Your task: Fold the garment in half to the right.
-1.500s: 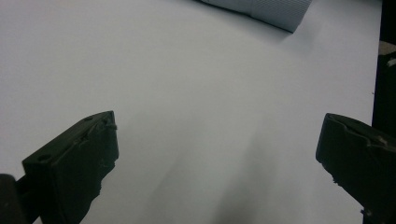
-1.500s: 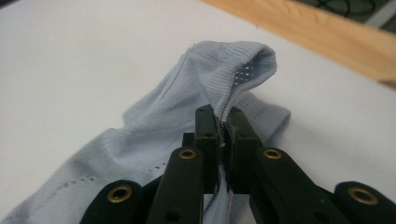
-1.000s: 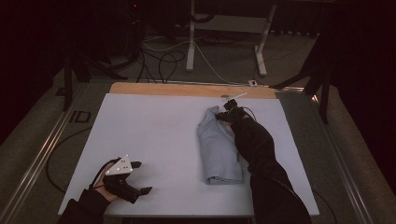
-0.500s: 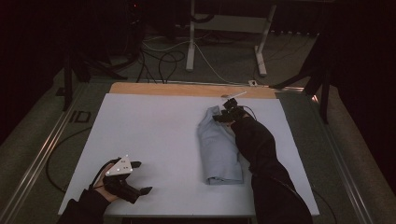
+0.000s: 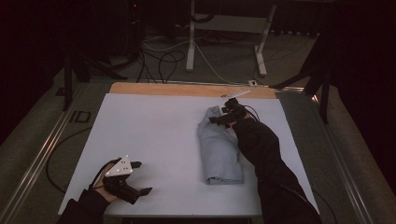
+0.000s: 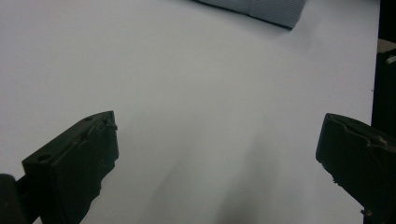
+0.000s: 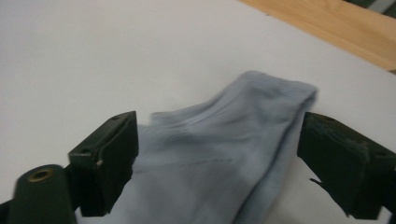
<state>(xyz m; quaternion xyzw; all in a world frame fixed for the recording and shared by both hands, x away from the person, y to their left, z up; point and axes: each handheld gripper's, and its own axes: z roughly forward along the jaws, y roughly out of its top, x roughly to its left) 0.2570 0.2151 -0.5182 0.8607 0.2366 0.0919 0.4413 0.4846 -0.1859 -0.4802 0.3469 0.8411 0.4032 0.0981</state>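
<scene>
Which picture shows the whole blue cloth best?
The high view: the folded blue cloth lies whole on the white table. The right gripper view gives only its far end, close up, between open jaws. The left gripper view catches just a corner at the top edge.

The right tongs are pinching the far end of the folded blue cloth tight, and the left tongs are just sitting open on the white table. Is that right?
Not quite. The right tongs are not pinching: in the right gripper view the jaws have just been opening and stand wide, with the far end of the folded blue cloth loose between them. The left tongs do sit open on the white table.
</scene>
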